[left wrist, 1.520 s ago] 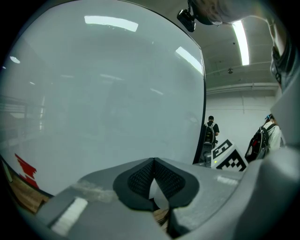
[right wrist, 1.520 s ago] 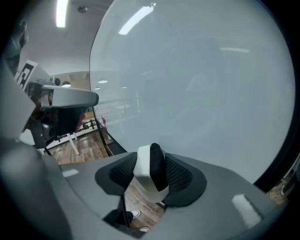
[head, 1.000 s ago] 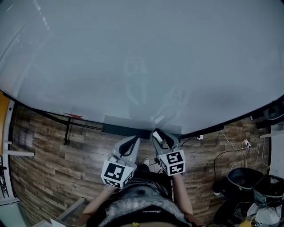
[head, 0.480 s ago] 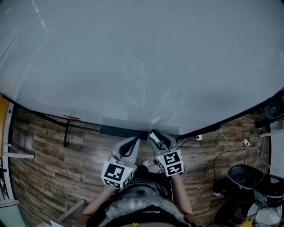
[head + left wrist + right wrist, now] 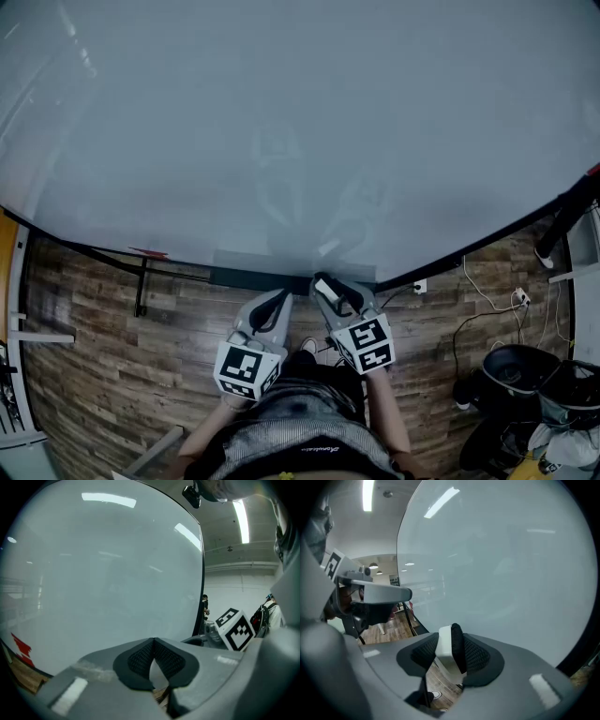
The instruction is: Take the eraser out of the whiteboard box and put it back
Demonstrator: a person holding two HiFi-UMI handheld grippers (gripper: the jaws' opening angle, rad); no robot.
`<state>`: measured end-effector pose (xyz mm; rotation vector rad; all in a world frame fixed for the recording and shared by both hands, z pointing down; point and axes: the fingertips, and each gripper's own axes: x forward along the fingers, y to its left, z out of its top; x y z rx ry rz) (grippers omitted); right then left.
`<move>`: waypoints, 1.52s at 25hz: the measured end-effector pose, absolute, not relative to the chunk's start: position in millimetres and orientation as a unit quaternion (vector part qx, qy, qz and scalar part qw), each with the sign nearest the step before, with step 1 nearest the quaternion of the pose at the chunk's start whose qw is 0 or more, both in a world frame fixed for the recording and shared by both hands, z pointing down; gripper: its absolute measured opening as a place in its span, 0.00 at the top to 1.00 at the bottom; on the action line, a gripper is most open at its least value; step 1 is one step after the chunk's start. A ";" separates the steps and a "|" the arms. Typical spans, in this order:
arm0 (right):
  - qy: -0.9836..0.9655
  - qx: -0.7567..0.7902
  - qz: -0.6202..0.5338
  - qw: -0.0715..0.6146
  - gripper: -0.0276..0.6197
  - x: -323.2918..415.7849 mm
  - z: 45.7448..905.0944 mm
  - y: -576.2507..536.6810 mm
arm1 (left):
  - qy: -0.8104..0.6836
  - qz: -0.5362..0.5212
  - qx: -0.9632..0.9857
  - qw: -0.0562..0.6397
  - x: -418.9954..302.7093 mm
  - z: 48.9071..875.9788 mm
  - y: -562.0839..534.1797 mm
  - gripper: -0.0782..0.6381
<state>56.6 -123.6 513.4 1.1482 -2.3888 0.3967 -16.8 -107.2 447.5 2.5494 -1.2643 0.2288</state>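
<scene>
So, the right gripper (image 5: 451, 654) has just been closing on the eraser (image 5: 446, 646), held on edge. The left gripper (image 5: 153, 651) is pressed together, empty. The whiteboard box (image 5: 258, 278) runs left-right just beyond the right tips, slightly left, under the whiteboard (image 5: 300, 122).

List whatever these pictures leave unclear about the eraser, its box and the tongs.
Head view: the dark whiteboard box is only a thin strip under the big white whiteboard; its inside is unseen.
Right gripper view: the white-and-black block eraser is partly hidden by the right tongs, which have just been closing on it.
Left gripper view: the small red mark near the picture's edge is too small to identify.
</scene>
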 end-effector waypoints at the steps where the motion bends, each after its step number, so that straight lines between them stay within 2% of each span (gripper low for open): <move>1: -0.868 0.417 0.144 0.228 0.70 56.4 511.7 -123.1 | -0.438 0.079 0.884 0.141 -17.2 448.8 -107.4 0.89; 16: -0.873 0.416 0.122 0.225 0.70 53.1 474.2 -115.9 | -0.420 0.083 0.890 0.156 -11.9 454.4 -100.4 0.89; 38: -0.889 0.394 0.085 0.217 0.70 48.0 412.3 -109.8 | -0.417 0.090 0.893 0.143 -2.4 453.7 -101.2 0.89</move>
